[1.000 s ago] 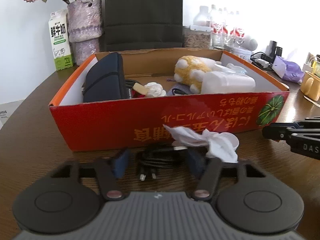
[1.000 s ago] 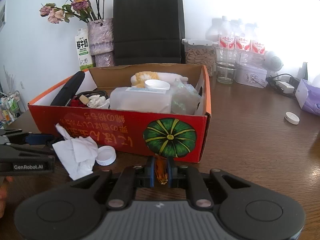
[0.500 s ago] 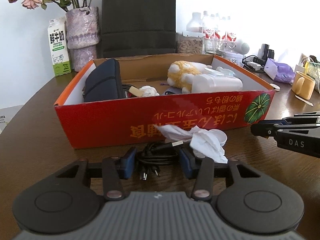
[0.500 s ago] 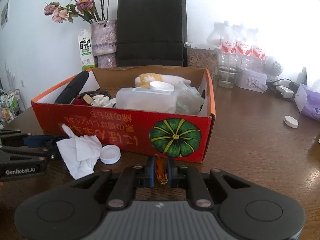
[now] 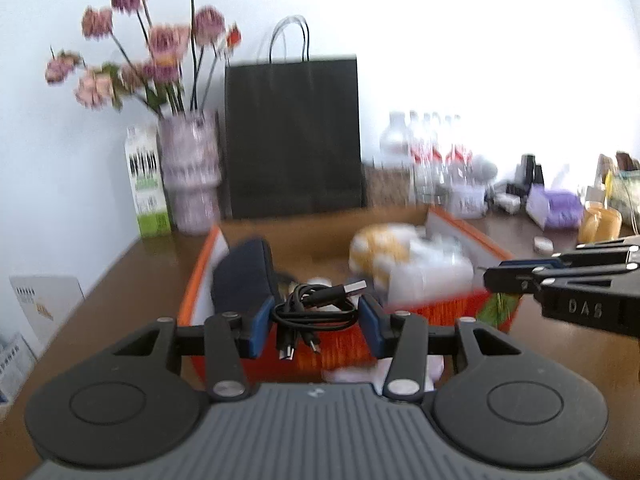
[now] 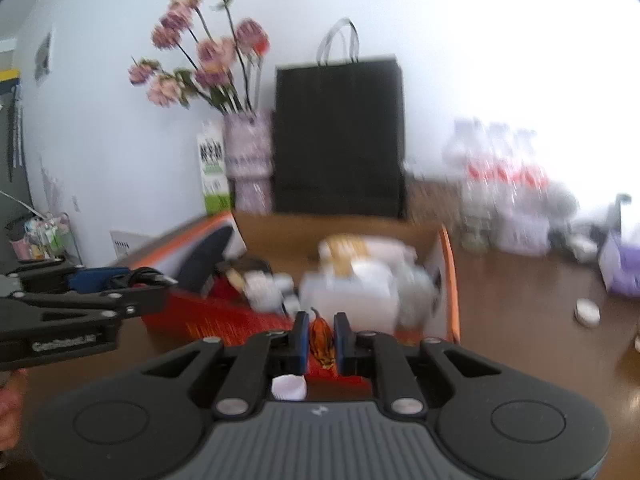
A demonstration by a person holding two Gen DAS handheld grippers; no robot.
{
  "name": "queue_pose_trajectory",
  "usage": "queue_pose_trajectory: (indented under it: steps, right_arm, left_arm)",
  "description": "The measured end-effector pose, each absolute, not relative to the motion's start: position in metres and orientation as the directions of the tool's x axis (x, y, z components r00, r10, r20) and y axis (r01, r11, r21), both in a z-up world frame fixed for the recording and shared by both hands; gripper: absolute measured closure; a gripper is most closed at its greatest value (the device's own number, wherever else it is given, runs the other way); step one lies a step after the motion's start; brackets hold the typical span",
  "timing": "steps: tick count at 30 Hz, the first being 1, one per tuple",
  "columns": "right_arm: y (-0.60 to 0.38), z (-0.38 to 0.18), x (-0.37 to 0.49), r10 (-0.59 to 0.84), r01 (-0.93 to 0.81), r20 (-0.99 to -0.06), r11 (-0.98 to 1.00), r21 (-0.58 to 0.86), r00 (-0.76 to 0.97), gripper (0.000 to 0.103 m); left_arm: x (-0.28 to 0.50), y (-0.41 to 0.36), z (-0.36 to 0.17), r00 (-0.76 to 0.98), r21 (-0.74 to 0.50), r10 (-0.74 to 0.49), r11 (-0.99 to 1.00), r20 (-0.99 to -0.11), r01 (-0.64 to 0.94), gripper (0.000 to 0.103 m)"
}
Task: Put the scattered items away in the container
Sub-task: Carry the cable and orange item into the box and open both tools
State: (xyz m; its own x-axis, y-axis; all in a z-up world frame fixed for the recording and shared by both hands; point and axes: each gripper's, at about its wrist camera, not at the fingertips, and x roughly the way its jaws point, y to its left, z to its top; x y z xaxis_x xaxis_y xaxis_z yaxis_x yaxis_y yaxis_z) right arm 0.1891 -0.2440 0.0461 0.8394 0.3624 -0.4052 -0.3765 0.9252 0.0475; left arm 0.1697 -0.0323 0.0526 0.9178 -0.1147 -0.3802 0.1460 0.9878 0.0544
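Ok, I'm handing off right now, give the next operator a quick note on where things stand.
Left tongs: shut on the coiled black cable, lifted in front of the red box.
Right tongs: shut on a small orange striped item, also raised near the box.
Done: pouch, plush toy and plastic container already inside.
Left: drop both loads in; white cap and crumpled tissue remain on the table.

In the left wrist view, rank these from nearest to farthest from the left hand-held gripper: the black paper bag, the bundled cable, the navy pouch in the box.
1. Bundled cable, between its pads.
2. Navy pouch, just beyond, box's left end.
3. Black paper bag, behind the box.
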Motion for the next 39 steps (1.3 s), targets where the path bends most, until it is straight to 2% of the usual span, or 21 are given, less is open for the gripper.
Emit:
queue_pose_trajectory:
  steps: [4,9,19,23,33,36,39]
  right_arm:
    - [-0.231,0.068,0.202,0.374,-0.384,-0.355,0.922,0.044,0.857,0.092]
    - [-0.214,0.08,0.232,0.383,-0.393,-0.335,0.919,0.042,0.861,0.092]
    - [-0.19,0.045,0.294,0.384,-0.397,-0.418,0.916,0.06,0.823,0.092]
    - [-0.187,0.029,0.306,0.376,-0.395,-0.45,0.917,0.055,0.81,0.092]
    - [-0.189,0.021,0.308,0.383,-0.395,-0.45,0.916,0.071,0.807,0.091]
    - [-0.192,0.022,0.308,0.378,-0.382,-0.449,0.92,0.087,0.81,0.088]
    - [-0.196,0.026,0.307,0.368,-0.367,-0.438,0.926,0.09,0.82,0.084]
  left_arm:
    - [0.187,-0.033,0.073,0.936,0.034,-0.116,0.99,-0.331,0.135,0.056]
    - [0.221,-0.035,0.083,0.943,0.029,-0.093,0.994,-0.318,0.107,0.056]
    - [0.279,-0.033,0.043,0.927,0.026,-0.05,0.998,-0.371,0.065,0.056]
    - [0.29,-0.034,0.027,0.916,0.067,-0.038,0.995,-0.4,0.07,0.056]
    - [0.285,-0.04,0.02,0.922,0.126,-0.017,0.99,-0.386,0.071,0.056]
    - [0.283,-0.042,0.022,0.925,0.141,0.001,0.988,-0.379,0.056,0.05]
    - [0.279,-0.043,0.026,0.939,0.161,0.033,0.987,-0.343,0.024,0.039]
